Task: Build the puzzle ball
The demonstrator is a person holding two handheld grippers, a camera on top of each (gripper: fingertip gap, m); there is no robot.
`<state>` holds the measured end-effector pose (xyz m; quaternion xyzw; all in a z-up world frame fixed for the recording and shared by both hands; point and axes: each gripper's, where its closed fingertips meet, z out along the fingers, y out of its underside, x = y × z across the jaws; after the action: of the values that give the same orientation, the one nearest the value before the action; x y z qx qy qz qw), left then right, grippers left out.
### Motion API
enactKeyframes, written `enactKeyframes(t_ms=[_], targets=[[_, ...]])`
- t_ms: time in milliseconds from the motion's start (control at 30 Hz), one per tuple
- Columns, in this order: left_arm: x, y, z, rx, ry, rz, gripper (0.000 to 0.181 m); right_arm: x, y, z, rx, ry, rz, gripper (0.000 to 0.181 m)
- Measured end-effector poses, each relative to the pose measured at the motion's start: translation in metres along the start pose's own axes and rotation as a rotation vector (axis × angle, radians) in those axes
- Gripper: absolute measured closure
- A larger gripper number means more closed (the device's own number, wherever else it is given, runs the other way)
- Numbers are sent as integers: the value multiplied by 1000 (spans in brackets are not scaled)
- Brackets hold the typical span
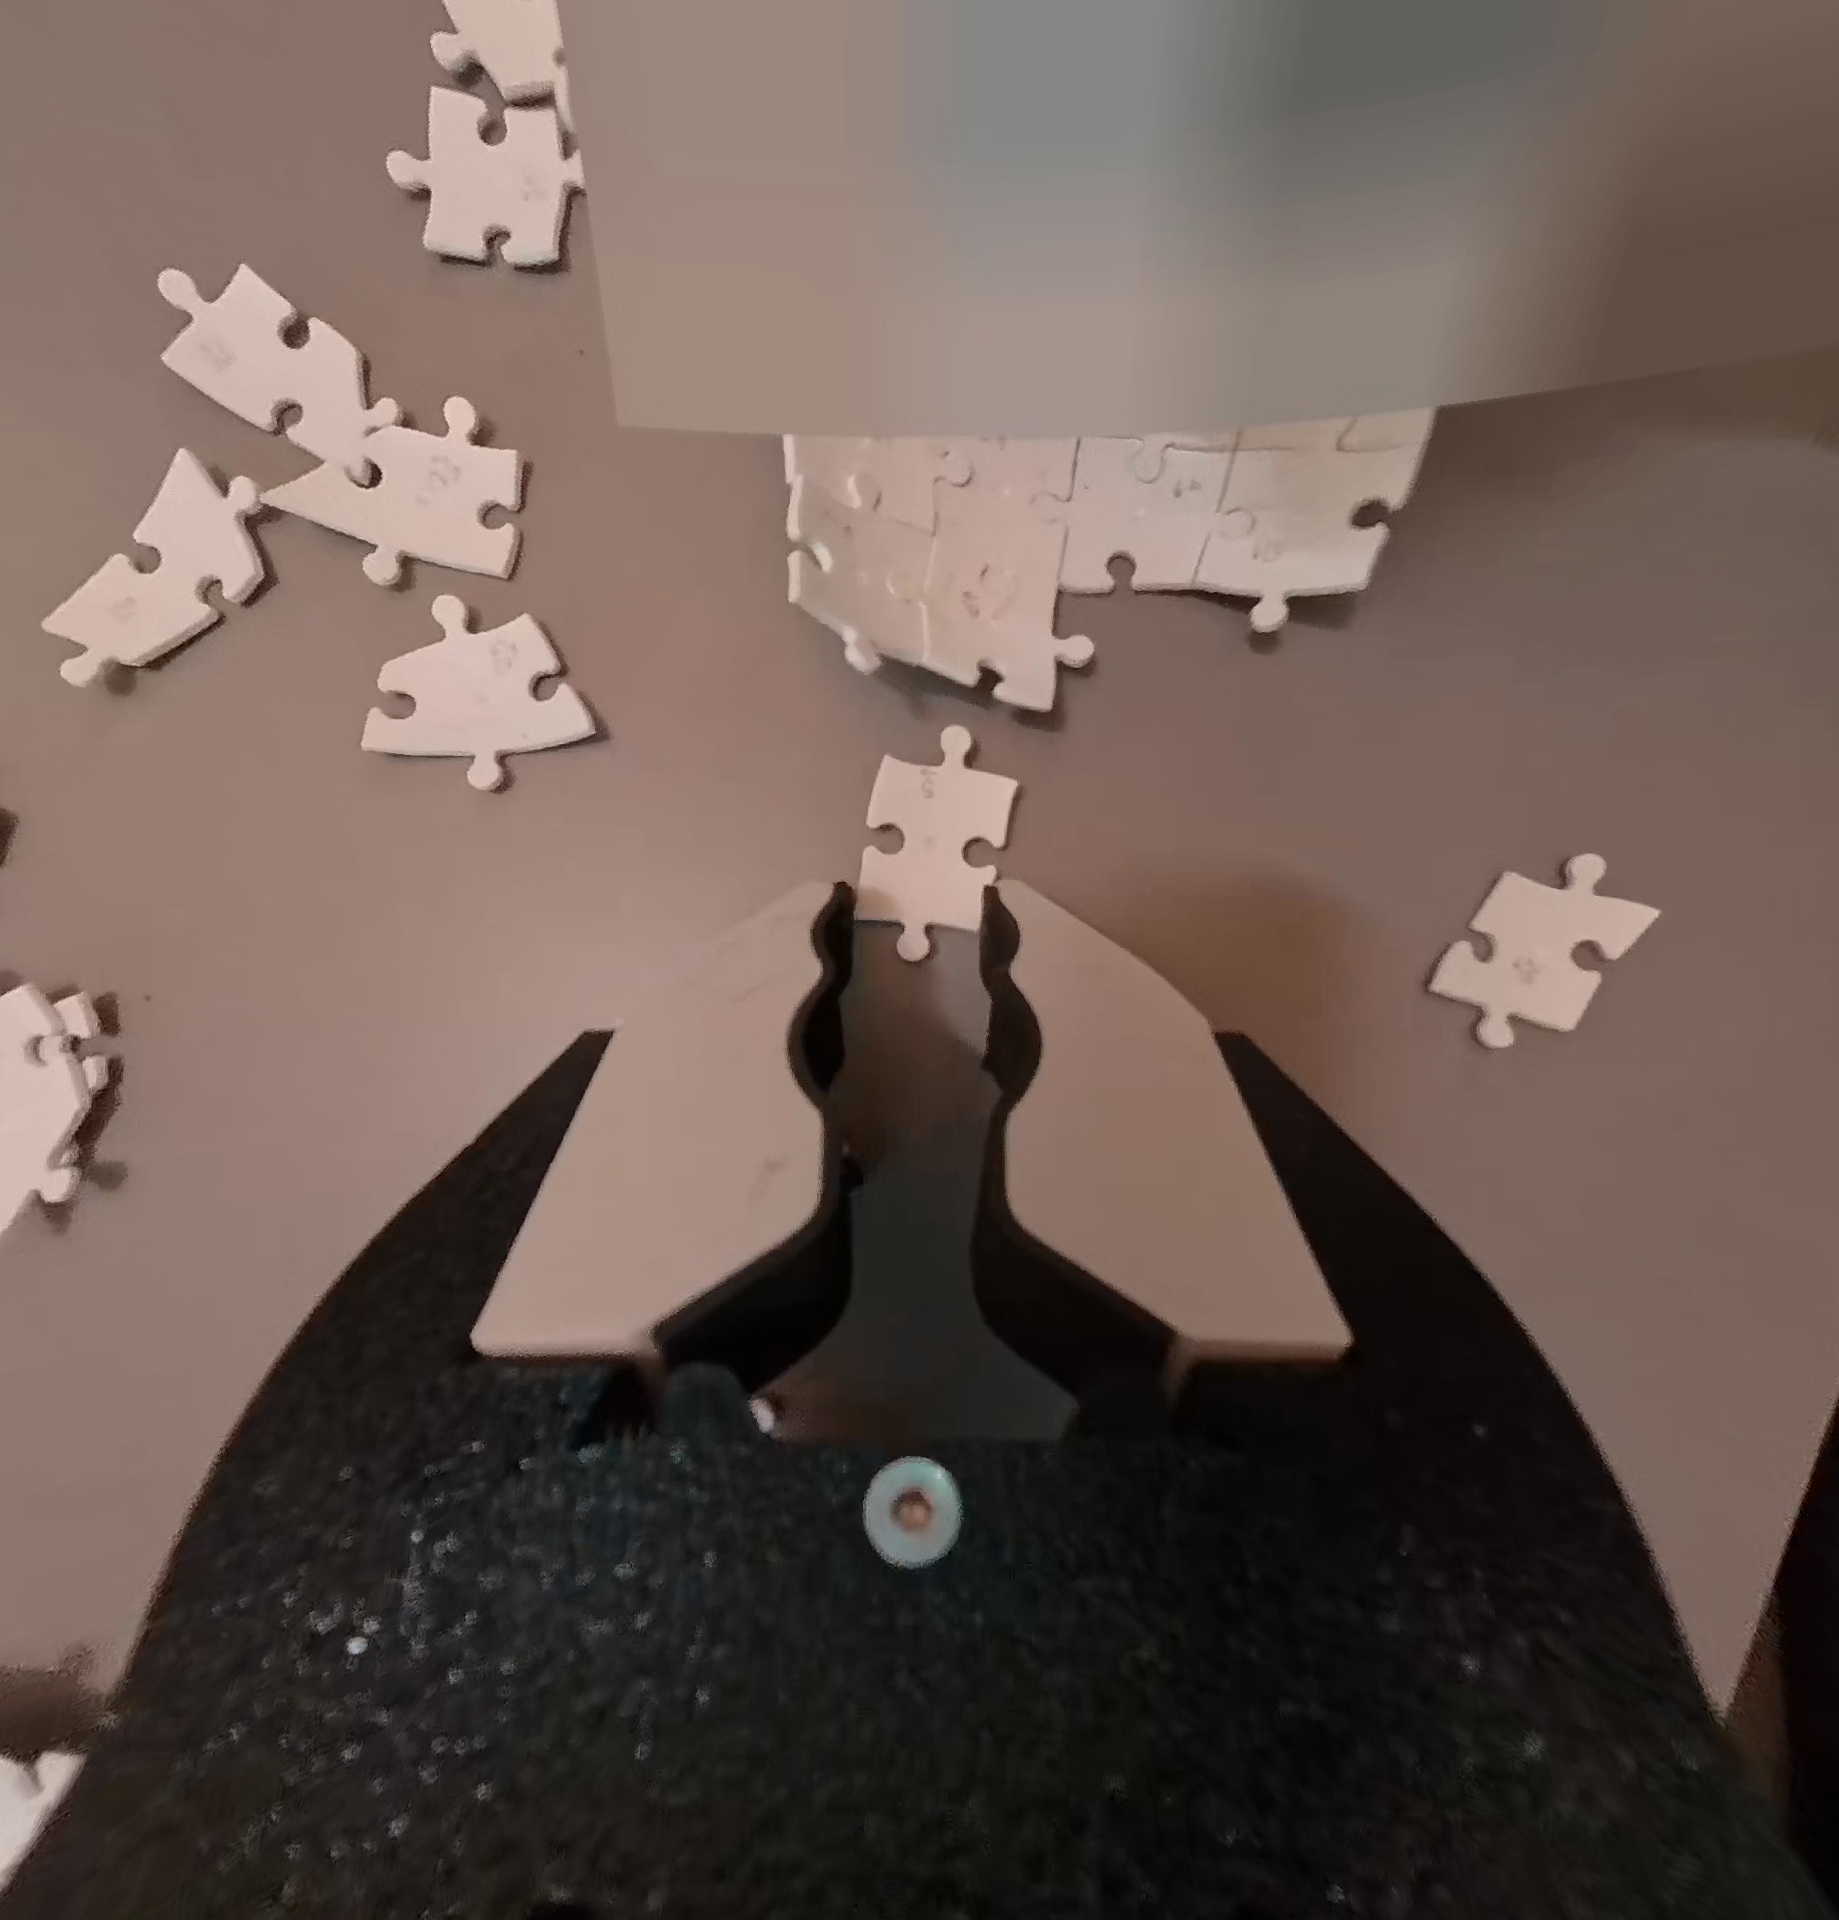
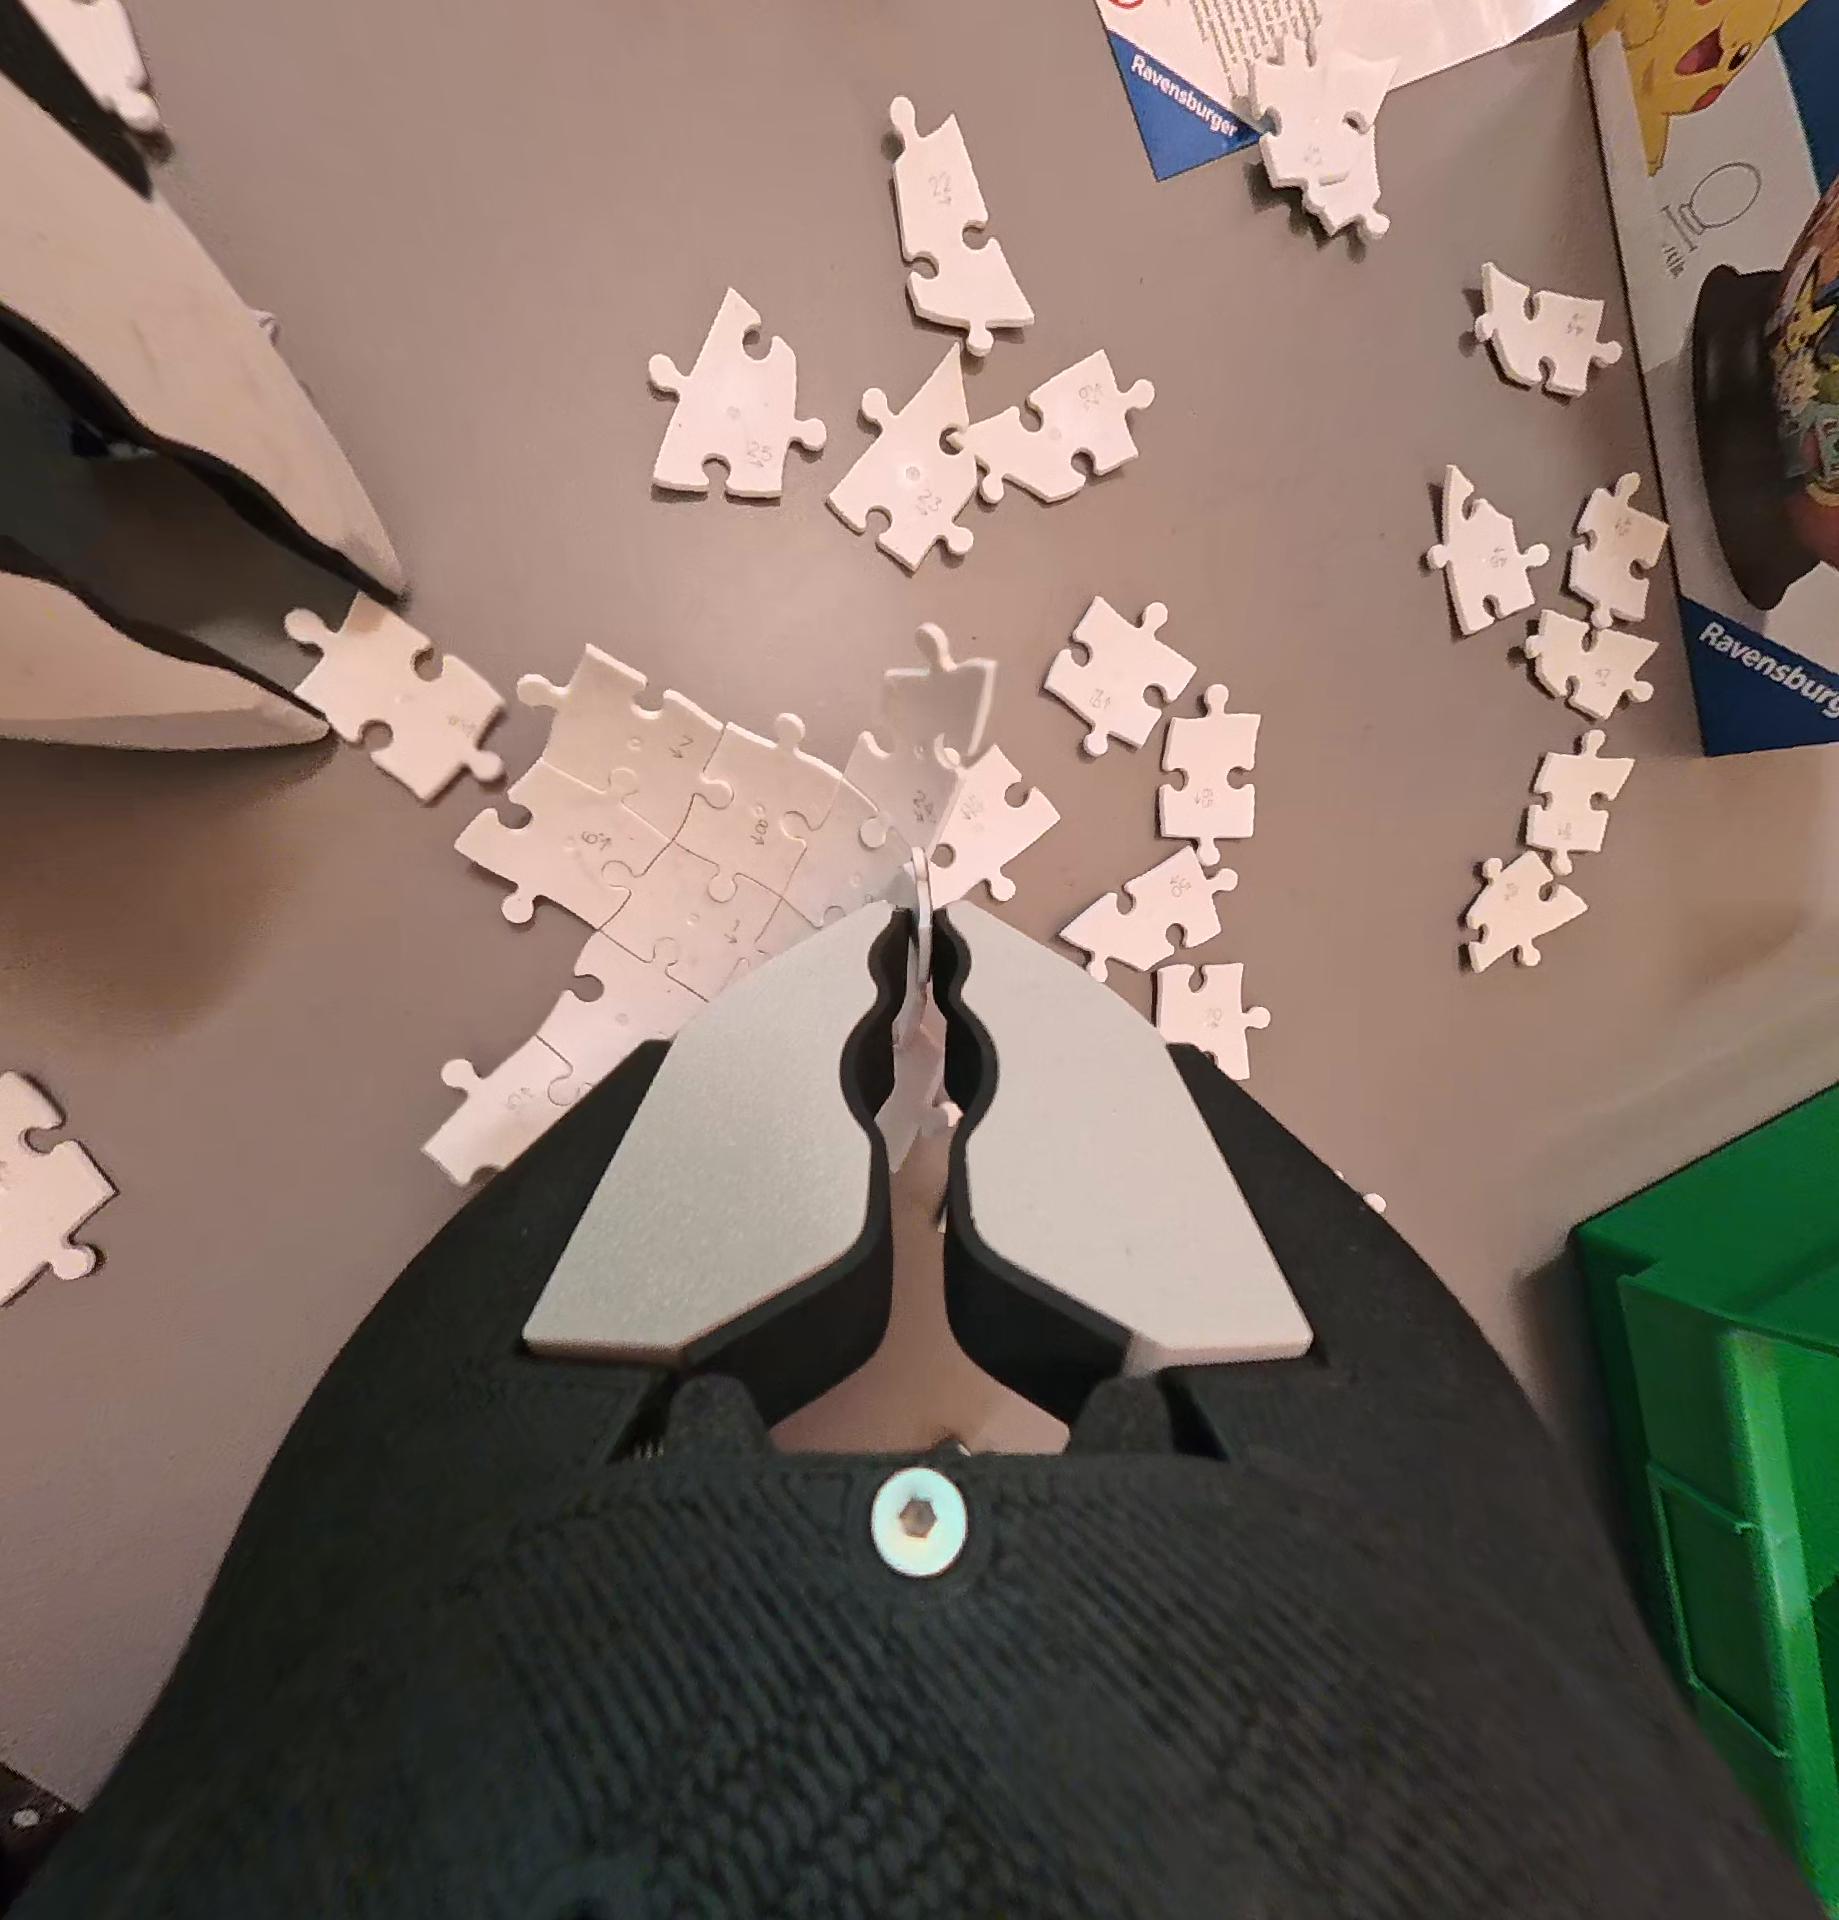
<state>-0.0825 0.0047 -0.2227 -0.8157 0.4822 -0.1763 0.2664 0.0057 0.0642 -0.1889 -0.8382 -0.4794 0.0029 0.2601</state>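
From my end the white puzzle pieces (image 2: 738, 421) look like matt, smooth plastic, same for the joined curved panel of pieces (image 2: 686, 831). The grey tabletop (image 2: 479, 312) is flat matt, no grain. My right gripper (image 2: 920, 920) has a black rough-textured printed plastic body, smooth pale grey finger plates (image 2: 1102, 1143) and a shiny metal screw (image 2: 917, 1524). The green plastic bin (image 2: 1746, 1455) is slightly glossy, the printed cardboard box (image 2: 1725, 364) semi-glossy.
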Motion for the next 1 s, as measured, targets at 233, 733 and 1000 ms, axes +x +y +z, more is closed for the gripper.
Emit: enactKeyframes(t_ms=[233, 733, 1000], targets=[[31, -22, -14, 54, -34, -12, 158, -1, 0, -4, 1, 44, -14, 177], [33, -27, 18, 14, -113, -61, 158, -8, -8, -7, -2, 74, -33, 178], [38, -26, 14, -4, -147, -28, 148, -9, -9, -8, -2, 76, -31, 178]])
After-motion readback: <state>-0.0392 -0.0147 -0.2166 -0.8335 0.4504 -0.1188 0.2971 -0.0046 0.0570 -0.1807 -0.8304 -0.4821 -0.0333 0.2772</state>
